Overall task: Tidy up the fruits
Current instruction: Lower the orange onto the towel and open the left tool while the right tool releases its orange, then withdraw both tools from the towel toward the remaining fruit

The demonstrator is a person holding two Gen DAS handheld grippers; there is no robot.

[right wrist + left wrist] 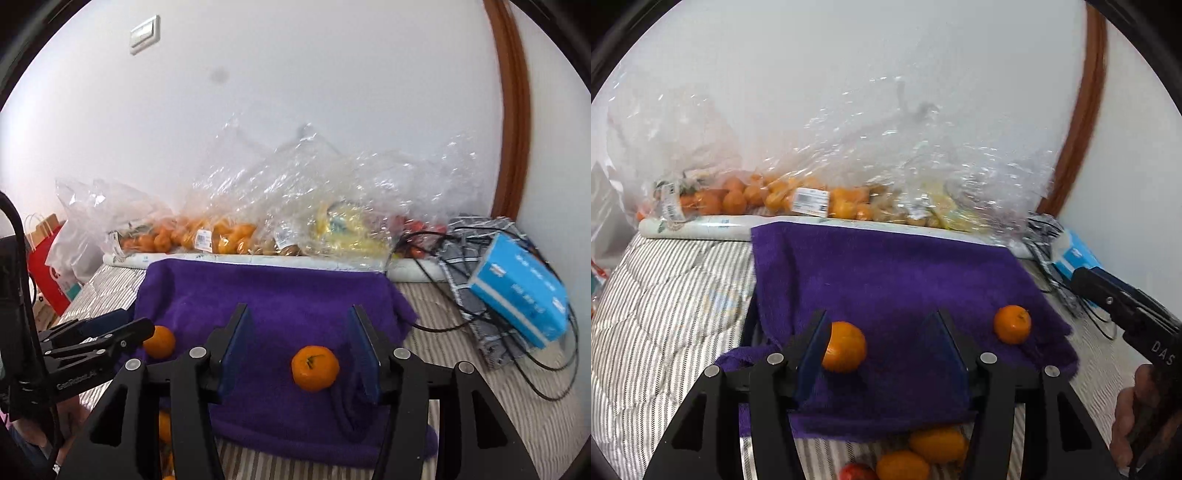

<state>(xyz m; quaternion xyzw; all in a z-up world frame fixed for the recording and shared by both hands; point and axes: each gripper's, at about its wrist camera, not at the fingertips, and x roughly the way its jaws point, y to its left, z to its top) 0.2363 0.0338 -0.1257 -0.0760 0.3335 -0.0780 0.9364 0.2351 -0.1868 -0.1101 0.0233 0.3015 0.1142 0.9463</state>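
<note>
Oranges inside clear plastic bag

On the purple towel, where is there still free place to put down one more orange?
The purple towel is bare across its back half, before the white roll, and between the two oranges. Crowded: the plastic bags along the wall and the cables at right.

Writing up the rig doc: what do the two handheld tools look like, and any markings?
Both tools, left and right, are matte black angular linkages with silver pivot pins and flat translucent blue finger pads. White lettering marks each tool's side, only partly legible. A black cable runs by the left tool's body. No sleeve shows.
</note>
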